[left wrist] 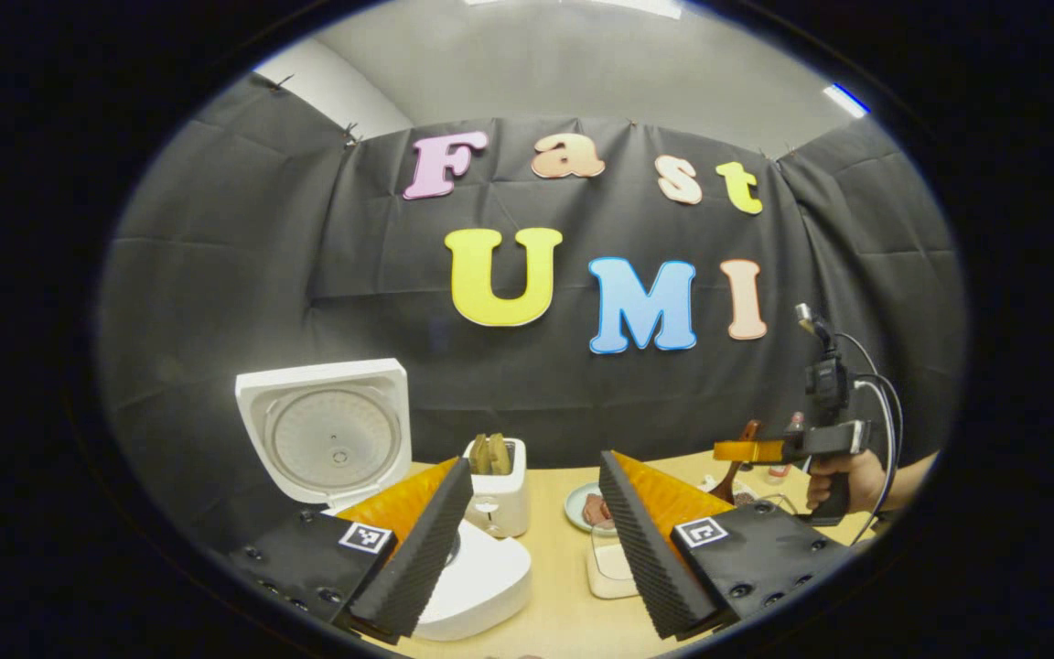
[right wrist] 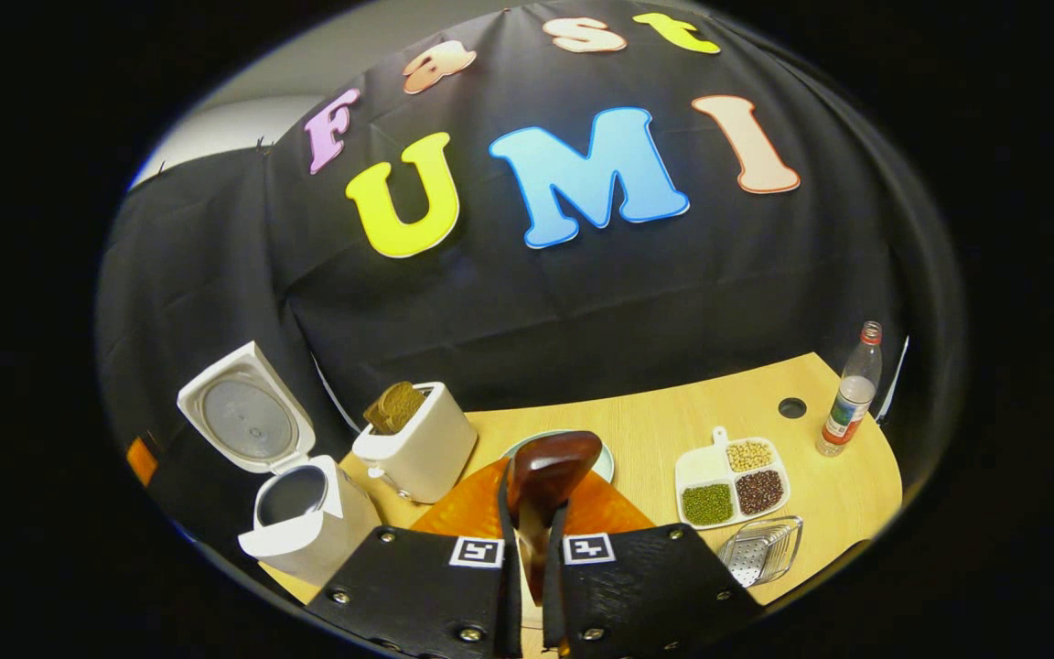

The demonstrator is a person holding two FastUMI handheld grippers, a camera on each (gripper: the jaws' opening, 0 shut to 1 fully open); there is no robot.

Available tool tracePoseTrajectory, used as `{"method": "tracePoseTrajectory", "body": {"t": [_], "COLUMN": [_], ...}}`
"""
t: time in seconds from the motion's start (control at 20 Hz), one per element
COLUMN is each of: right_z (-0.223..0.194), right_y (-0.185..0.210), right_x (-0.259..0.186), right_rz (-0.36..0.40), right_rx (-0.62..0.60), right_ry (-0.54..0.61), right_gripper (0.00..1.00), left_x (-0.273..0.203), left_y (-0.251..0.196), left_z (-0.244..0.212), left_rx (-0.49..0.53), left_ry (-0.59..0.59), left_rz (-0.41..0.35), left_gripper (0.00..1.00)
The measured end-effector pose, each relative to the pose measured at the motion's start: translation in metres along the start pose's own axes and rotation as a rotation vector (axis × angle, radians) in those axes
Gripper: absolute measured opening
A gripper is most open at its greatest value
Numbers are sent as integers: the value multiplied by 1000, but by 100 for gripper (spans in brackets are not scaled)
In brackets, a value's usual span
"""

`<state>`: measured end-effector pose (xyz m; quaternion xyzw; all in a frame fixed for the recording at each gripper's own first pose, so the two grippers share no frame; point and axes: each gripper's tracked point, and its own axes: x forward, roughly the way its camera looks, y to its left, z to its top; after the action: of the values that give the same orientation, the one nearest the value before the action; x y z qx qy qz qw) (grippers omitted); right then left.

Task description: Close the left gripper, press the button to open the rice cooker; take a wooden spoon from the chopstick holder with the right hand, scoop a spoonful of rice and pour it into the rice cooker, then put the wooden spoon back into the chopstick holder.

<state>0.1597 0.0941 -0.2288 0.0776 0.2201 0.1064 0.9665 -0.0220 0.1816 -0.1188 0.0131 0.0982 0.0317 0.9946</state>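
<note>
Black cloth walls close the booth behind a pale wooden table (right wrist: pixel 673 421) that spans the lower part of both views.

At the lower left of the left gripper view stands the white rice cooker (left wrist: pixel 481 577) with its square lid (left wrist: pixel 326 430) raised upright, the round inner plate facing the camera. The left gripper (left wrist: pixel 536 549) has its two fingers spread wide at the bottom of the frame, holding nothing, with the cooker body partly behind the left finger. Just behind the gap sits a white two-slot toaster (left wrist: pixel 498 494) with brown bread slices in it, and nearer lies a small clear container (left wrist: pixel 609 567). At the right edge, a hand (left wrist: pixel 843 480) holds the right gripper (left wrist: pixel 747 450) above the table, closed on the dark wooden spoon (left wrist: pixel 737 462), which hangs down from its fingers.

In the right gripper view, the fingers at bottom centre stand close together and clamp the spoon's handle, its glossy brown bowl (right wrist: pixel 550 467) rising between them at centre frame. Behind the bowl is a pale round plate (right wrist: pixel 605 462). Lower left, the open cooker shows its dark inner pot (right wrist: pixel 294 494), with the toaster beside it. To the right lie a white divided tray of green, dark red and pale beans (right wrist: pixel 733 485), a clear slotted chopstick holder (right wrist: pixel 760 549) at the table's near edge, and a clear plastic bottle with a red cap (right wrist: pixel 852 389) at far right.
</note>
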Motion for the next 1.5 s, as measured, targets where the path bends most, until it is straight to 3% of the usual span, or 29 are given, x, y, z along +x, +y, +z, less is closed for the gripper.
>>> {"method": "tracePoseTrajectory", "body": {"t": [0.2,0.25,0.3,0.4,0.5,0.55,0.6,0.7,0.95,1.15,1.5], "right_z": [-25,-33,-40,-54,-75,-87,-92,-108,-113,-102,-68], "right_y": [8,8,8,4,7,11,16,33,51,21,-23], "right_x": [24,31,38,50,64,66,68,71,71,60,31], "right_rz": [-63,-81,-104,-150,-156,-157,-154,-107,24,62,99], "right_rx": [-153,-187,-220,-314,-390,-401,-393,-261,245,656,927], "right_ry": [11,13,20,31,53,72,70,89,130,95,-16], "right_gripper": [9,9,14,9,10,10,10,10,10,10,9], "left_x": [-1,0,0,1,2,3,3,0,-7,-9,-8], "left_y": [14,19,24,32,39,45,50,59,75,77,65], "left_z": [-10,-12,-15,-20,-28,-33,-36,-38,-38,-38,-32], "left_rx": [6,6,7,6,-1,-1,2,5,5,2,-1], "left_ry": [21,24,28,38,56,69,76,78,80,73,47], "left_rz": [-7,-8,-10,-14,-27,-25,-22,-10,15,20,-2], "left_gripper": [100,97,96,96,97,92,97,96,96,96,97]}}
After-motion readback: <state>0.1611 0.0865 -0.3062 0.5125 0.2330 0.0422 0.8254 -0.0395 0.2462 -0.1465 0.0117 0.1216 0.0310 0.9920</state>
